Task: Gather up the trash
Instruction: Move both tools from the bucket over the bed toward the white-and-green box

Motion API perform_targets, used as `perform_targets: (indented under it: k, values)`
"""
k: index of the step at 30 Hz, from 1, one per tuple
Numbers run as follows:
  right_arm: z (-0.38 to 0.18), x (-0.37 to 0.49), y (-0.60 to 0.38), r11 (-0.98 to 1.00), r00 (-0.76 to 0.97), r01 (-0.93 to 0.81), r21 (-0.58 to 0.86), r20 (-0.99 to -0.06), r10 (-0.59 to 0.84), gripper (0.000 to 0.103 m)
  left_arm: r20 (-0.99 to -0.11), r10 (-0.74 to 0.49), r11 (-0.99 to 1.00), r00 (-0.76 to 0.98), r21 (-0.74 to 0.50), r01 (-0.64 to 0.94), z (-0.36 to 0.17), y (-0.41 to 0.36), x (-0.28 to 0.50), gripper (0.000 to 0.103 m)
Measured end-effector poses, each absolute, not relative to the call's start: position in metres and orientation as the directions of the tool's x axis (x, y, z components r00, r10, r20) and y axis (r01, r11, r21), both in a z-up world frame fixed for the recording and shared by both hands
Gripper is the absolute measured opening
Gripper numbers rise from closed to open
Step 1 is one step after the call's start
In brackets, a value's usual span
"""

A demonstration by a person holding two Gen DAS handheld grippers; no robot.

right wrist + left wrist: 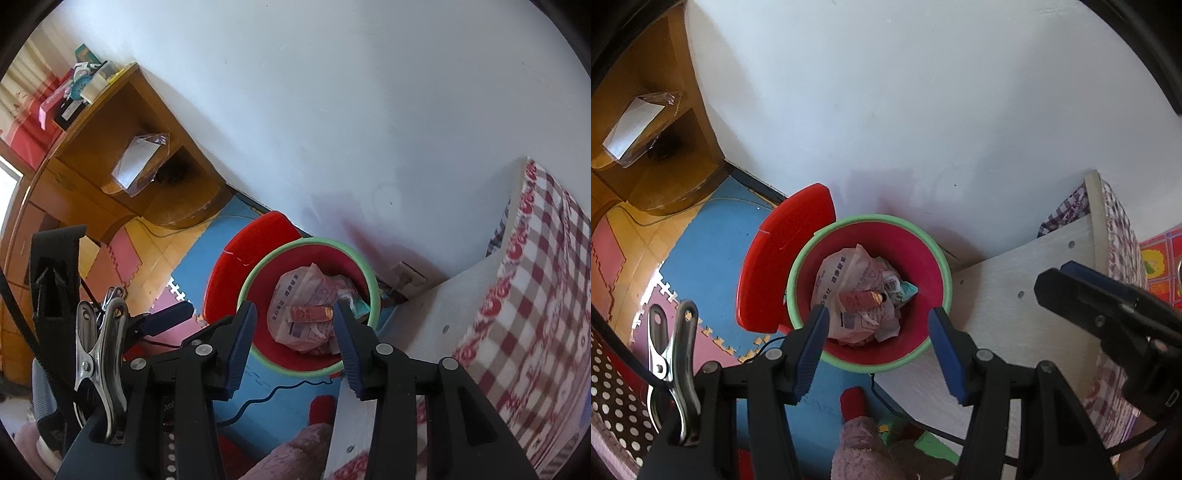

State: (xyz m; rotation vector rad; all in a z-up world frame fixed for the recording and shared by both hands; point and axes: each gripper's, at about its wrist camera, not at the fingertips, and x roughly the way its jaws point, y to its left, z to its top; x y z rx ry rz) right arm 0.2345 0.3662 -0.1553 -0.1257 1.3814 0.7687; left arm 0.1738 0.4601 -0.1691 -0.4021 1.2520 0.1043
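A red bin with a green rim point(868, 363) stands on the floor against the white wall, also seen in the right wrist view point(314, 242). Crumpled paper wrappers point(846, 273) point(299, 291) fill it, with a small orange-red tube point(864, 299) point(310, 314) lying on top. The bin's red lid point(775, 258) point(236, 266) leans at its left side. My left gripper point(879, 314) hangs open above the bin with nothing between its fingers. Beside it, my right gripper point(295, 325) point(1108, 306) is also open and empty over the bin. The left gripper's blue pad point(170, 315) shows at left.
A white bed board point(1015, 280) and a bed with a red checked cover point(535, 295) close in on the right. A wooden cabinet point(110, 177) stands at the left. Blue and pink foam mats point(713, 236) cover the floor. A black cable point(266, 398) and a person's red-socked foot point(853, 402) lie below the bin.
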Motion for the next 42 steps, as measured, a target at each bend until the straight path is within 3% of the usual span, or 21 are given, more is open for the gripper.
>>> perform_targets:
  k: [26,42]
  values:
    - [-0.071,0.166,0.33,0.655,-0.007,-0.613,0.443,-0.831,0.556,0.044,-0.925,-0.03,0.918,0.379,-0.175,-0.356,-0.09,0.458,0.098,0.059]
    - [-0.022,0.114,0.261,0.606,0.005,-0.622,0.496,-0.771,0.636,0.044,-0.92,0.014,0.93,0.392,-0.133,-0.343,-0.039,0.408,0.032,0.059]
